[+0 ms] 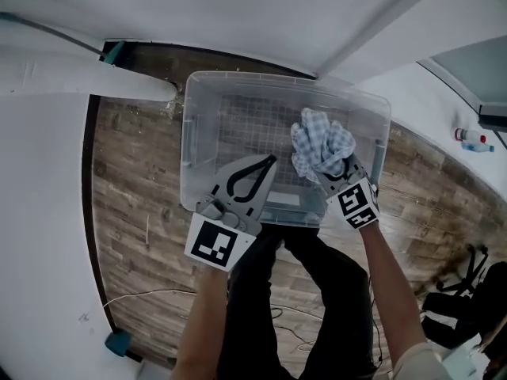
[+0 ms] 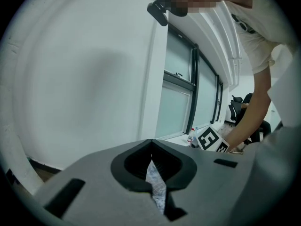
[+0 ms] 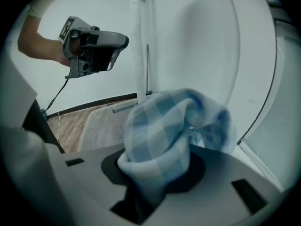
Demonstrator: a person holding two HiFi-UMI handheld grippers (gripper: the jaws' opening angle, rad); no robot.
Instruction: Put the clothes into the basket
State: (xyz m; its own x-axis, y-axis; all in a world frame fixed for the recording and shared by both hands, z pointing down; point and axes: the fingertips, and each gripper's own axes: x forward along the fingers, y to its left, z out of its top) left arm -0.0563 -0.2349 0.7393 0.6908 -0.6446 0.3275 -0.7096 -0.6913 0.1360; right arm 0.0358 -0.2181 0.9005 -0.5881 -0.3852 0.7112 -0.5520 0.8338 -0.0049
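A clear plastic basket (image 1: pixel 190 133) stands on the wooden floor, and its grid bottom shows bare in the head view. My right gripper (image 1: pixel 330 170) is shut on a bunched blue-and-white checked cloth (image 1: pixel 319 142), which hangs above the basket's right half. In the right gripper view the cloth (image 3: pixel 164 135) bulges up from between the jaws, and the basket (image 3: pixel 101 121) lies beyond. My left gripper (image 1: pixel 272 161) hovers over the basket's front left. Its tips meet and I see nothing held. Through the slit of the left gripper (image 2: pixel 153 147) only a checked sliver shows.
White walls and a white ledge (image 1: pixel 47 77) border the floor at left and behind. A bottle (image 1: pixel 473 137) stands at the far right. A black bag (image 1: pixel 459 307) and a thin cable (image 1: pixel 142 295) lie on the floor near the person's legs.
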